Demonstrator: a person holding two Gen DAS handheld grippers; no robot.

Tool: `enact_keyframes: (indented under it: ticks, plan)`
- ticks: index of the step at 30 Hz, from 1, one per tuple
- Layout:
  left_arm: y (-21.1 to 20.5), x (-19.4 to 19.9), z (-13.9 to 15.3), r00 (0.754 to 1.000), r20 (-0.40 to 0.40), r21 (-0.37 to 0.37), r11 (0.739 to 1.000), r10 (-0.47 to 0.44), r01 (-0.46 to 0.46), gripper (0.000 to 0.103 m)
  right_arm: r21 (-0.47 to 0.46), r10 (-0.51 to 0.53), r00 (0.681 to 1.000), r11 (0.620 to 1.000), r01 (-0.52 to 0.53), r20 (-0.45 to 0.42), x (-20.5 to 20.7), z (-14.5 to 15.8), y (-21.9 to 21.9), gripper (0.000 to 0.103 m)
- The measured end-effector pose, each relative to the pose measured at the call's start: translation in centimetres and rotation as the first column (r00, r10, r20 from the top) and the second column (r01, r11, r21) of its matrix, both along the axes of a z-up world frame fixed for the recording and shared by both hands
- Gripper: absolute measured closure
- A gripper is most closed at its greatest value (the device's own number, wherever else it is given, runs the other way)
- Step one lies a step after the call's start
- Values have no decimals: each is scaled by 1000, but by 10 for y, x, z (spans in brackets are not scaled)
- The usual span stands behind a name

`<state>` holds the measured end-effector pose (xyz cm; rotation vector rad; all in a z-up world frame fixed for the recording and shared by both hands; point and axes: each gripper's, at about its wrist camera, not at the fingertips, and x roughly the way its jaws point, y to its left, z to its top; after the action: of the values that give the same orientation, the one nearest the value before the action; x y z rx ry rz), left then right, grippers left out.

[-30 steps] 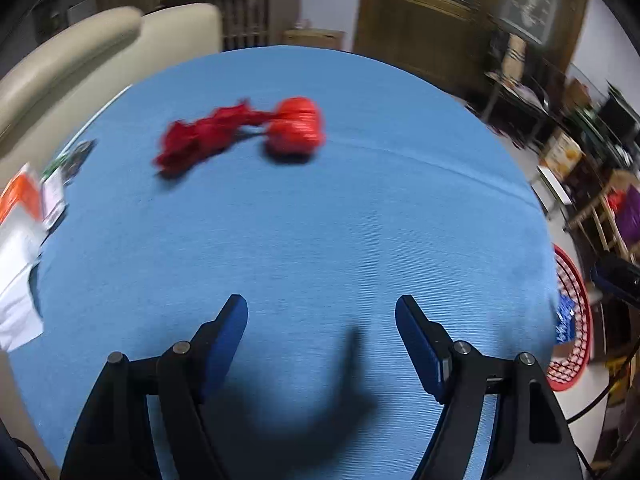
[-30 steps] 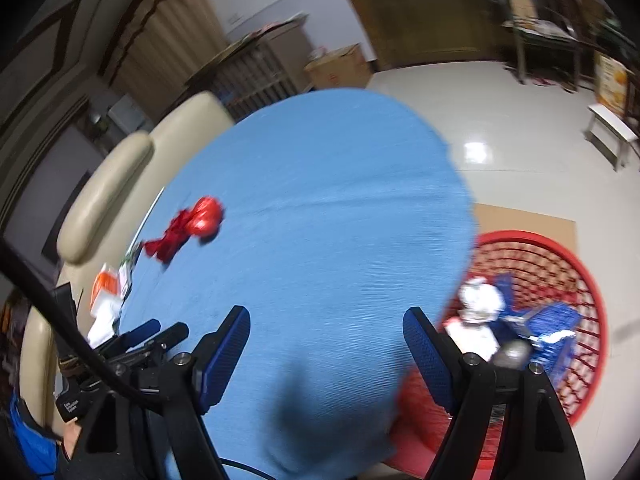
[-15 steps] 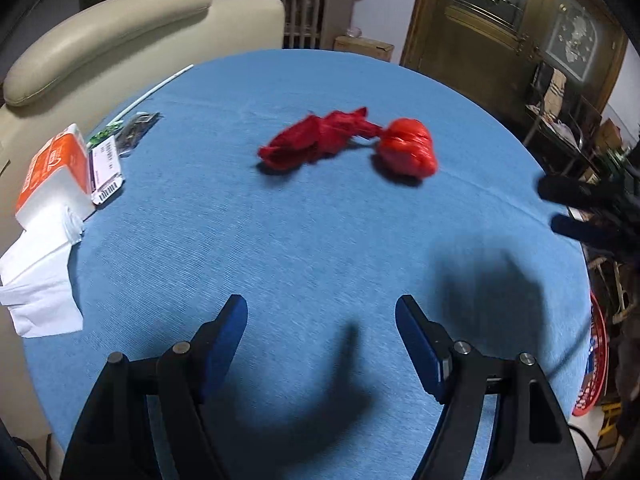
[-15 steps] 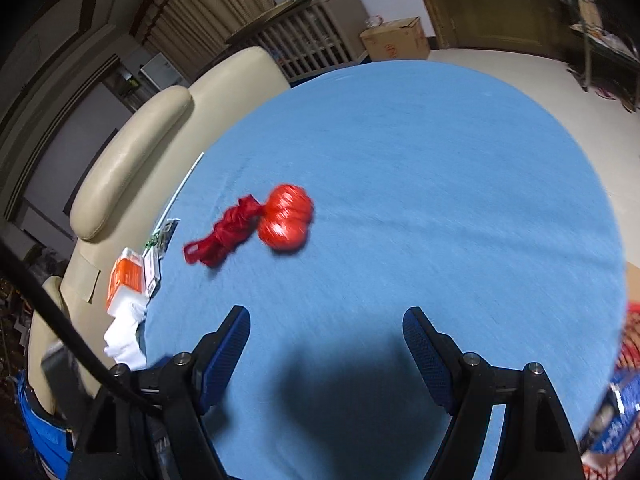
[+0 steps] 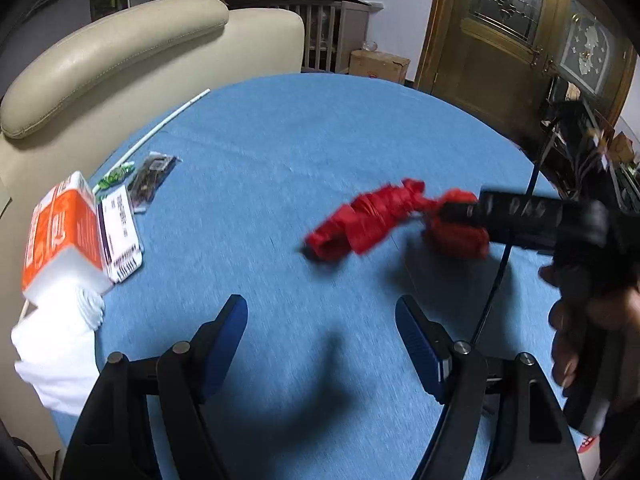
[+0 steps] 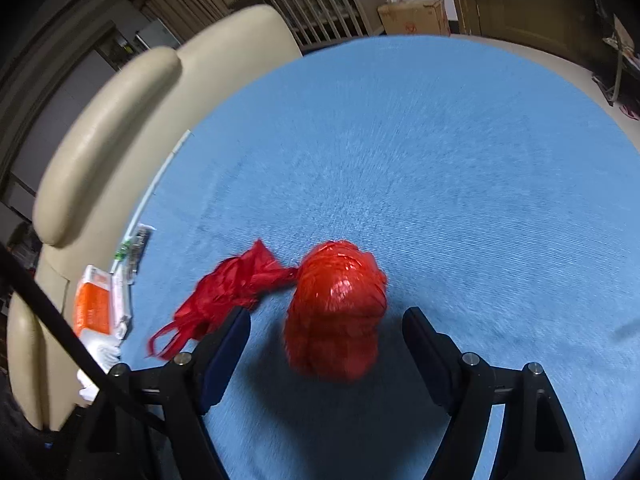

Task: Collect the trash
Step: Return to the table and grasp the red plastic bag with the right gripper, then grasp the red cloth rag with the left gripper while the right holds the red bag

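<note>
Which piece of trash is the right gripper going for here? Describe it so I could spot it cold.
On the round blue table, look just ahead of the right gripper, whose jaws are closing with the thing between them. It is the red plastic bag: a shiny crumpled ball with a twisted tail, the only red thing there.

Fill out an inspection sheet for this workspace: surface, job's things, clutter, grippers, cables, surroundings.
Surface: round table with blue cloth.
Job's things: red plastic bag, bunched ball with a twisted tail, lying on the cloth.
Clutter: orange tissue pack, white tissues, small packets, all at the table's edge.
Grippers: left gripper open, nothing between its fingers; right gripper closing around the bag's ball, pads not yet touching.
Cables: black cable hanging by the right gripper.
Surroundings: cream chair, wooden door, cardboard box.
</note>
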<state>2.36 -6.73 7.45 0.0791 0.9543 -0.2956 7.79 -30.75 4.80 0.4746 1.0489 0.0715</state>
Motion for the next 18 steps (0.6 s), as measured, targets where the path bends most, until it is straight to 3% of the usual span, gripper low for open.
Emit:
enact_keyframes:
  ticks: [1,4,10,16,17,18]
  plan:
    - [0,5,0,1000,0,5,1000,4,-4,26,-13,1,1000,1000,-1,-5,3,-3,1,46]
    - [-4,15,-1,1000,-5,4,1000,-3,3,26,-30,16,1000,999,-16,-10,4,-8,2,54]
    - [-35,40,-8,996,-16,-13,996,-84,84,26,-62,-4,1000,998,5,17,-42,3,-25,54]
    - [-65,78,-27,989,-61,57,988,-137,141,26,-32,-38,999,999,39,29,-88,5,-43,54]
    - [-68,83,-34,985,-83,62,986,-150,155,28,-25,-40,999,999,40,28,-92,4,-43,54]
    - [-69,86,-37,984,-96,66,985,-150,156,38,-21,-41,999,999,41,29,-95,3,-43,54]
